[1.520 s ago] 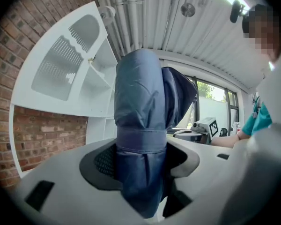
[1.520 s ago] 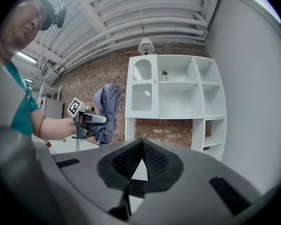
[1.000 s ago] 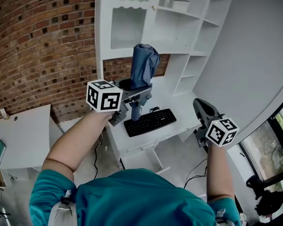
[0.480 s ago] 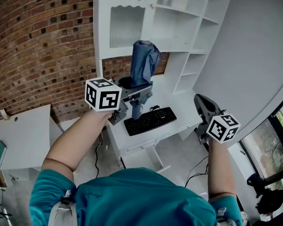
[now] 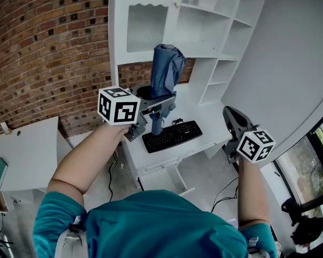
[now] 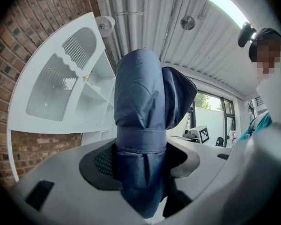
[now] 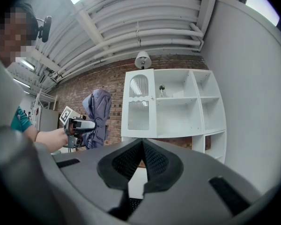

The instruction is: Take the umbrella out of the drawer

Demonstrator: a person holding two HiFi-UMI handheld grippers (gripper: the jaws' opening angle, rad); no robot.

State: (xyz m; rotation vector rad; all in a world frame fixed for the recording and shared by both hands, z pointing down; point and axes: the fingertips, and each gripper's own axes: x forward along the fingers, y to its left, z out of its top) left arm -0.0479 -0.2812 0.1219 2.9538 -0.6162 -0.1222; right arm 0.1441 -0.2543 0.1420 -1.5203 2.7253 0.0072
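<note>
Head view — folded blue umbrella upright in left gripper, above keyboard, well clear of open drawer; right gripper well apart, pointing level. Left gripper view: pads clamped on umbrella's strapped middle. Right gripper view — jaws pressed together, nothing between.

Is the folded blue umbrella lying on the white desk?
No, the left gripper holds the folded blue umbrella upright above the desk.
</note>
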